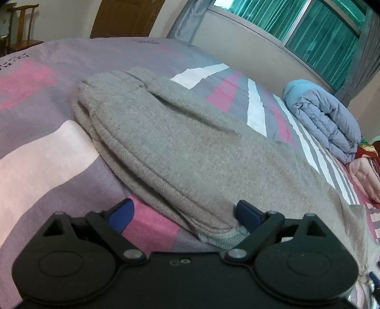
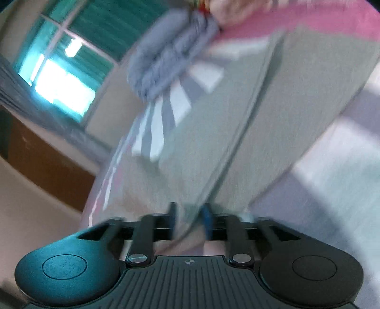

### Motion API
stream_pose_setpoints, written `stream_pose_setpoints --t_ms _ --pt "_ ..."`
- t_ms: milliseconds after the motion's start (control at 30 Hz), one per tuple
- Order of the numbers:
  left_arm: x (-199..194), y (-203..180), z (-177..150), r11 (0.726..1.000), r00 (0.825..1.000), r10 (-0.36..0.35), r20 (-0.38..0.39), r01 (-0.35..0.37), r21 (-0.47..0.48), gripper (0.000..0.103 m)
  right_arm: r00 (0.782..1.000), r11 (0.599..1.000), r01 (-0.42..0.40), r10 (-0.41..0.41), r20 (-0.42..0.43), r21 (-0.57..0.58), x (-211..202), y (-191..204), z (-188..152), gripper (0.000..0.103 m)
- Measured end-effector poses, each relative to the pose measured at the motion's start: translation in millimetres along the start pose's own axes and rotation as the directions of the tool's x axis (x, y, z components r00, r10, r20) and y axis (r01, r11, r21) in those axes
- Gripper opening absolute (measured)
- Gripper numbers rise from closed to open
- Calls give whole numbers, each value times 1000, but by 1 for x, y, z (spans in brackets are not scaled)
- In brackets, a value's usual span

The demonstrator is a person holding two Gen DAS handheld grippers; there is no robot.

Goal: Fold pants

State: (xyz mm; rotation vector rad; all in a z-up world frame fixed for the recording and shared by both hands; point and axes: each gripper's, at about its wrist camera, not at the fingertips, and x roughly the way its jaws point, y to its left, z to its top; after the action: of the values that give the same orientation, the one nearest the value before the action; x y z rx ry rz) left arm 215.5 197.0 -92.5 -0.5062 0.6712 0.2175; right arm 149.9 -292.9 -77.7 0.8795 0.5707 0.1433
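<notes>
Grey knit pants (image 1: 180,152) lie on the bed, folded lengthwise into a long thick stack running from far left to near right. My left gripper (image 1: 185,215) is open, its blue fingertips (image 1: 247,214) straddling the near edge of the stack, the right tip touching the cloth. In the blurred right wrist view the same grey pants (image 2: 249,107) stretch away from my right gripper (image 2: 190,219), whose jaws stand close together with a fold of the grey fabric pinched between them.
The bed has a purple, pink and white patterned sheet (image 1: 47,152). A rolled light blue quilt (image 1: 325,118) lies at the far right, also in the right wrist view (image 2: 171,54). A window with green curtains (image 1: 308,28), a brown door (image 1: 123,16) and a wooden chair (image 1: 21,26) stand beyond.
</notes>
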Motion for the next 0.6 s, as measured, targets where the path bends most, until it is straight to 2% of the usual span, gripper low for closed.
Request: stream_pose_setpoints --t_ms 67,100,233,400,433,467,533,600 --pt "0 -1 -3 1000 1000 4 13 -4 5 87 997 999 1 -4 83 33 -12 -9 10 41" --pt "0 -1 -4 1000 1000 6 19 -6 9 87 995 998 11 -16 94 54 -11 -14 17 41" --pt "0 -2 -4 1000 1000 8 17 -8 9 88 989 992 77 -89 115 103 3 -31 48 40" --pt "1 -4 -3 1000 1000 13 10 -13 16 92 987 987 106 -119 106 124 26 -44 78 40" --pt "2 -6 -3 1000 1000 17 9 -17 22 93 988 986 110 -122 97 123 27 -46 83 24" --pt "3 -8 -3 999 1000 22 7 -22 31 94 986 986 124 -135 93 110 27 -45 85 4" --pt "4 -9 -4 999 1000 26 7 -26 42 95 984 990 125 -131 119 59 17 -43 93 4" --pt "4 -8 -4 999 1000 22 8 -22 43 95 979 996 91 -86 185 -19 -7 -23 87 4"
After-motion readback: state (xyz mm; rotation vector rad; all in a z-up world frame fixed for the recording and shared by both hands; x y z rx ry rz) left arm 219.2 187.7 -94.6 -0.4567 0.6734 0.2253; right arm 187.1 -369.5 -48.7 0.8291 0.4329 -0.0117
